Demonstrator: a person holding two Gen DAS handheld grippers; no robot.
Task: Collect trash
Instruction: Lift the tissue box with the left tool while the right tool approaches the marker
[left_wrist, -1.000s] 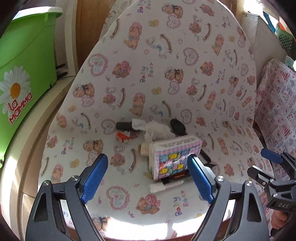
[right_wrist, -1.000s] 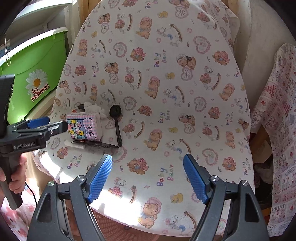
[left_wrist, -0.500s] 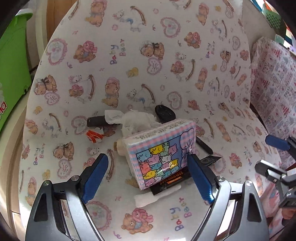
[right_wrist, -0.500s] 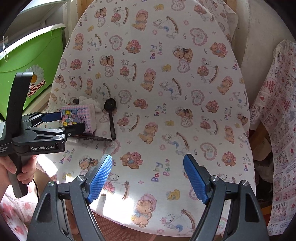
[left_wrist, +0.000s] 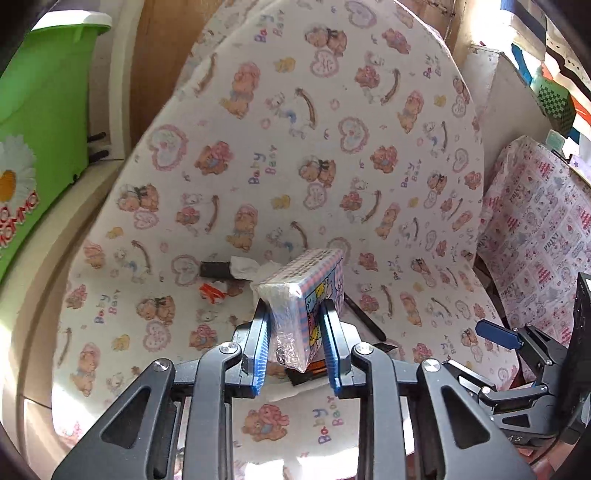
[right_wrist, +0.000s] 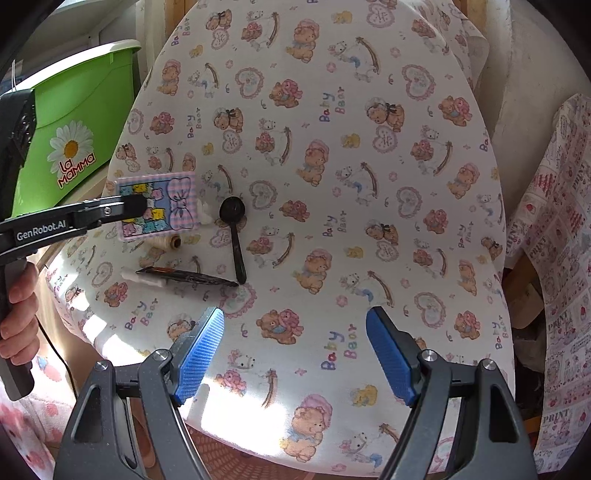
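At nine o'clock in both views stands a green bin (right_wrist: 77, 122) with a daisy label, just off the left edge of the round table (right_wrist: 369, 221), whose cloth carries a bear-and-heart print.

The left gripper (left_wrist: 295, 354) is pinched on the tissue pack (left_wrist: 306, 295), its blue pads pressed against the pack's two broad faces. In the right wrist view the pack (right_wrist: 159, 206) appears at about ten o'clock, raised clear of the cloth, with the left gripper (right_wrist: 136, 206) reaching in from the left edge.

The litter lies clustered near the table's left rim: a crumpled white tissue (left_wrist: 247, 267), a small dark piece (left_wrist: 214, 268) beside it, and a red-and-white scrap (left_wrist: 212, 291) just below. Only the right wrist view shows what sits under and beside the pack: a small spool of pale thread (right_wrist: 166, 242), a flat dark wrapper (right_wrist: 184, 277) lying on a white strip, and a black spoon (right_wrist: 234, 236) whose handle end touches the wrapper's tip.

From twelve to four o'clock the cloth is bare and open right up to the far rim.

The right gripper (right_wrist: 295, 354) hangs above the near edge at six o'clock with its fingers spread wide and nothing between them. In the left wrist view it (left_wrist: 498, 334) shows at four o'clock, beside a second patterned cloth (left_wrist: 535, 240) past the table's right edge.
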